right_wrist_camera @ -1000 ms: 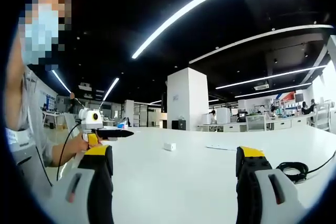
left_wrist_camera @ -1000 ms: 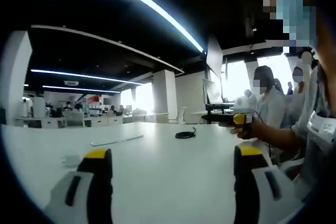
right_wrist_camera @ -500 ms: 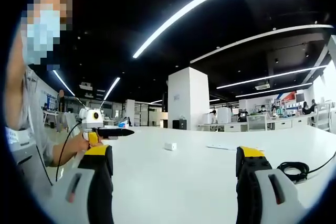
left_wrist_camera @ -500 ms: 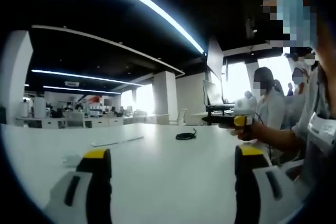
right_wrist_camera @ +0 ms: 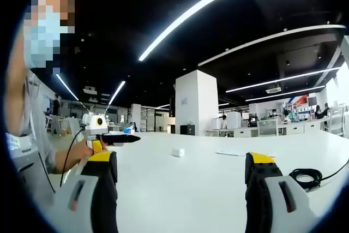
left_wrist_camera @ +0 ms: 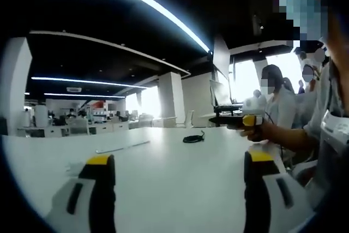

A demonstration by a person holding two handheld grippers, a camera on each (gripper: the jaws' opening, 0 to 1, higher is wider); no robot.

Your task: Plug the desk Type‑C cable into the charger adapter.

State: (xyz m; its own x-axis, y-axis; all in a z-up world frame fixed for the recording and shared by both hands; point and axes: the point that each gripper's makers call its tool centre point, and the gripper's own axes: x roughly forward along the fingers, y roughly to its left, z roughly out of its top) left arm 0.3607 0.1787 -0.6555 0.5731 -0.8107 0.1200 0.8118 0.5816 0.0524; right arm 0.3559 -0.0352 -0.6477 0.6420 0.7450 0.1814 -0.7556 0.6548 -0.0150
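Both tongs: left tongs [left_wrist_camera: 177, 181] and right tongs [right_wrist_camera: 180, 181] held apart, nothing gripped.
Cable: coiled black Type-C cable [right_wrist_camera: 306, 177] lying on white surface [right_wrist_camera: 185, 184], near right tongs.
Adapter: small white cube charger adapter [right_wrist_camera: 178, 151] well apart from cable.
Risk: thin plug could be pinched off-axis, so port missed; light adapter could be pushed away.

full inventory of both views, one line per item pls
table: 1, white, under both grippers
charger adapter: 1, white, mid-table in right gripper view, left edge of table in left gripper view
Type-C cable: 1, black, coiled, on table right of the right gripper
strip: 1, white, flat on table
pillar: 1, white, background
ceiling lights: several, white strips
left gripper: yellow-tipped, open, empty
right gripper: yellow-tipped, open, empty
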